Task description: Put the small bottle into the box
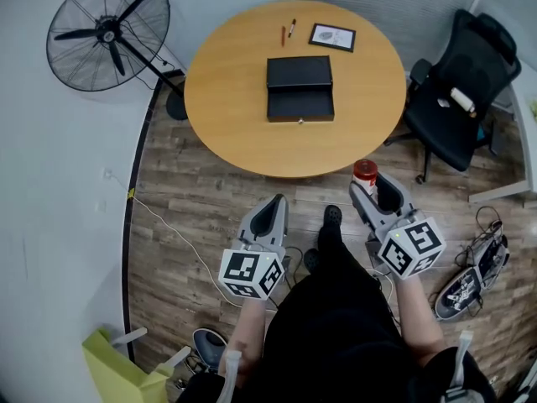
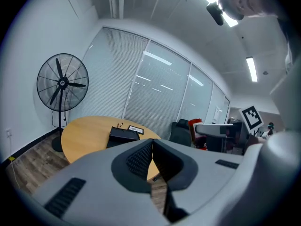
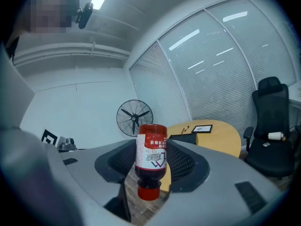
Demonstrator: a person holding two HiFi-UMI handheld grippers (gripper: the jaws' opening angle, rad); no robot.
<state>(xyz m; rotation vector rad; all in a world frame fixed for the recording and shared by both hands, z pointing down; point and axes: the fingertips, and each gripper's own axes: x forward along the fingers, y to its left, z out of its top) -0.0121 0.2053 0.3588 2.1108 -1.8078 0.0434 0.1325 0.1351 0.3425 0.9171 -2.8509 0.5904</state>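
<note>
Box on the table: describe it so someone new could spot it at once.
Look at the round wooden table ahead of the person in the head view. Near its middle lies the box, a black rectangular case lying open. It is the largest thing there; the two pens and the small framed card lie beyond it, toward the far edge.

The person wore black clothing (image 1: 336, 326) over the torso and legs, and a black shoe (image 1: 332, 216). The left gripper (image 1: 271, 203) and the right gripper (image 1: 374, 193) were both moulded in light grey plastic, with broad, rounded shells that narrowed toward the jaws. The inner jaw faces were lined with black ribbed pads (image 2: 137, 161), and short dark slots (image 2: 66, 197) were cut into the grey shells. Each gripper carried a white cube (image 1: 250, 273) printed with black square markers. Pale straps (image 1: 227, 368) lay near the forearms.
</note>
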